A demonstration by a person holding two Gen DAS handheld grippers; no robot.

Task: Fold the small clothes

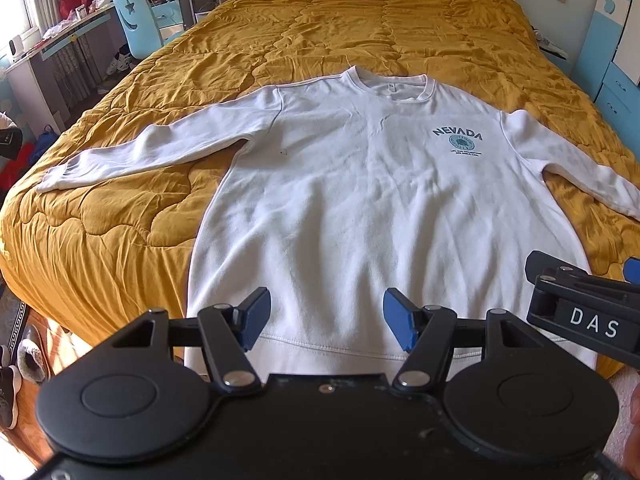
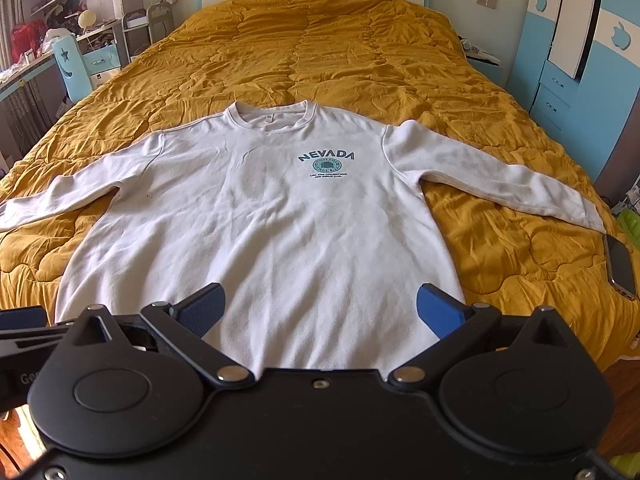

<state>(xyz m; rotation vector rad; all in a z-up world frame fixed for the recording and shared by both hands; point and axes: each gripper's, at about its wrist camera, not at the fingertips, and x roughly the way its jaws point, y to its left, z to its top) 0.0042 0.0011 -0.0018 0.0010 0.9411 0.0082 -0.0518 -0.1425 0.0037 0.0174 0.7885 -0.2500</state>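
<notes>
A white long-sleeved sweatshirt (image 1: 352,200) with a "NEVADA" print lies flat, front up, on the mustard quilt; it also shows in the right wrist view (image 2: 280,220). Both sleeves are spread out to the sides, the collar at the far end. My left gripper (image 1: 326,318) is open and empty, just above the hem on the near left part. My right gripper (image 2: 320,312) is open and empty, above the hem on the near right part. The right gripper's body shows at the right edge of the left wrist view (image 1: 584,312).
The mustard quilt (image 2: 360,60) covers the whole bed. A phone (image 2: 620,268) lies on the quilt near the right sleeve cuff. A desk and blue chair (image 1: 136,20) stand left of the bed, a blue wardrobe (image 2: 568,60) right. Shoes (image 1: 24,360) lie on the floor.
</notes>
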